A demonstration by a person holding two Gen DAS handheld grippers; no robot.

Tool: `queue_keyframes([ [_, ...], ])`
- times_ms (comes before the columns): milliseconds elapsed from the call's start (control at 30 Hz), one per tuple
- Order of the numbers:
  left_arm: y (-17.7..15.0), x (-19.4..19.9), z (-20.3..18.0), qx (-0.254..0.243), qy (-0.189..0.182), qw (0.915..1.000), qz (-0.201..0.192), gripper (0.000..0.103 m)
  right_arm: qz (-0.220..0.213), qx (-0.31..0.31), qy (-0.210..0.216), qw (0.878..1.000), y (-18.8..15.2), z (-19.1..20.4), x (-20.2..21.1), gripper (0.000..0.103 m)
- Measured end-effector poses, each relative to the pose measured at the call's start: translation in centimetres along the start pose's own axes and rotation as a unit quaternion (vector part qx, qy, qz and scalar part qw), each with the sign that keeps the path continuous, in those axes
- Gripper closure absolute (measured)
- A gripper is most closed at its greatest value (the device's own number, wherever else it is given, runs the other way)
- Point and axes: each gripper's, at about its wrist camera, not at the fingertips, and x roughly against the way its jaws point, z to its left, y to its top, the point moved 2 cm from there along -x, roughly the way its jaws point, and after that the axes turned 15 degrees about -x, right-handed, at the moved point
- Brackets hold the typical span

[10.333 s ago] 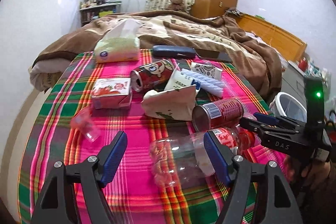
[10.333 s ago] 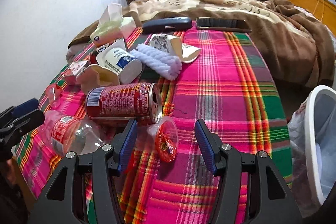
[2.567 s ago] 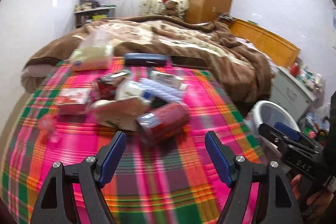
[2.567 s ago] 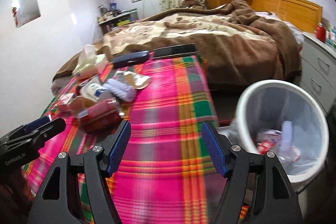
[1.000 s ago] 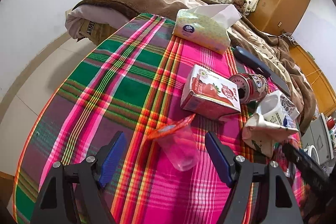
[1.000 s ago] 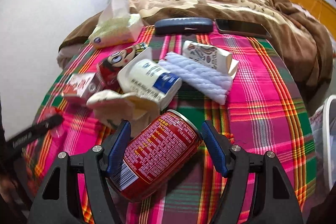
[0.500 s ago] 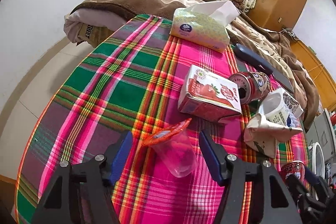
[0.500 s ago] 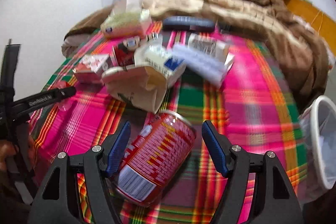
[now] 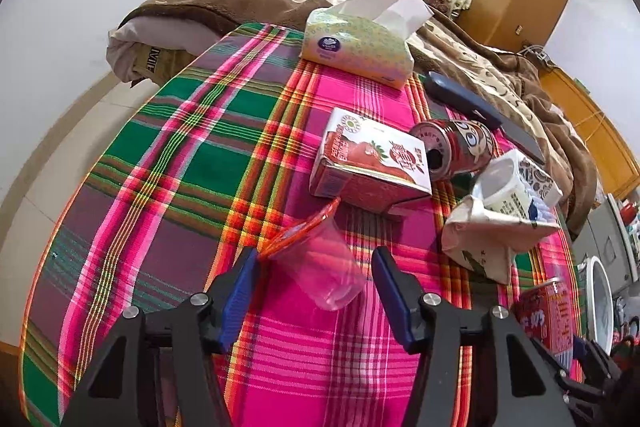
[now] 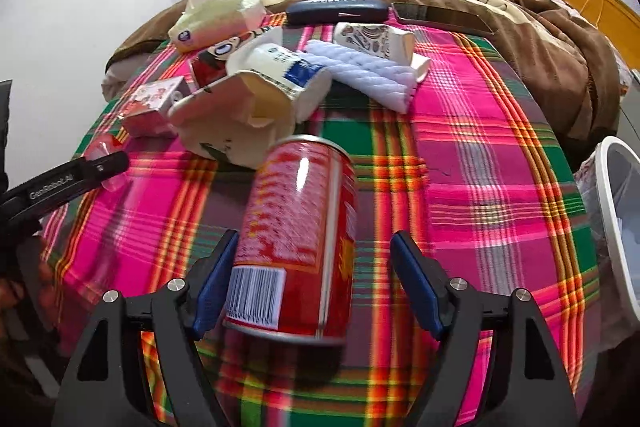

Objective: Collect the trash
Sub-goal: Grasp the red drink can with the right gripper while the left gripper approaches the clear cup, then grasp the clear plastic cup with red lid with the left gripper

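Left gripper [image 9: 314, 289] stood partly open around the clear plastic cup with a peeled red foil lid [image 9: 320, 263], which lay on its side on the pink-and-green plaid cloth [image 9: 180, 163]; the left pad touched the lid edge, the right pad stood clear of the cup. Just beyond lay a red-and-white strawberry drink carton [image 9: 370, 163] and a red cartoon-print can [image 9: 454, 149].

Right gripper [image 10: 314, 285] was spread wide about the red cylindrical drink can [image 10: 298, 227], tilted and blurred. Its left pad was against the can wall; a gap showed at the right pad. White plastic bin [image 10: 618, 223] stood off the cloth's right edge.
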Motion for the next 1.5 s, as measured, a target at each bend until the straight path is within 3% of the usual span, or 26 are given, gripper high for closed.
queue_keyframes([
  [33,-0.1,0.1,0.0,0.0,-0.003,1.0,0.0,0.048,-0.005,0.001,-0.001,1.0,0.1,-0.2,0.2,0.033],
  [67,-0.2,0.2,0.0,0.002,-0.01,1.0,-0.001,0.048,-0.009,0.001,-0.004,1.0,0.2,-0.5,0.4,0.046],
  [100,-0.2,0.2,0.1,0.002,-0.012,0.9999,-0.002,0.049,-0.017,0.004,-0.013,1.0,0.4,-0.5,0.5,0.049],
  [167,-0.2,0.2,0.0,0.0,-0.01,0.9999,-0.003,0.049,-0.033,0.01,-0.03,0.999,0.5,-0.6,0.7,0.049],
  [333,0.1,0.0,-0.1,-0.01,-0.004,0.9999,-0.001,0.049,-0.021,0.02,-0.017,0.999,0.5,-0.3,0.3,0.049],
  [500,0.5,-0.2,0.4,0.014,0.001,0.9999,-0.005,0.048,-0.017,0.021,-0.019,0.999,0.9,-0.2,0.2,0.049],
  [567,0.8,-0.3,0.8,0.029,-0.002,0.9995,-0.007,0.041,-0.015,0.023,-0.018,0.999,0.9,-0.2,0.1,0.049],
  [800,1.5,-1.0,1.0,0.037,0.018,0.9991,-0.005,0.041,-0.01,0.029,-0.013,0.999,1.1,-0.4,-0.1,0.049],
  [933,1.4,-1.0,0.9,0.034,0.024,0.9991,-0.006,0.053,-0.012,0.024,-0.006,1.0,1.3,-0.7,0.0,0.049],
  [1500,0.4,1.6,-3.1,-0.026,0.007,0.9994,-0.022,0.053,-0.036,0.018,0.024,0.999,1.5,-1.7,1.5,0.049],
])
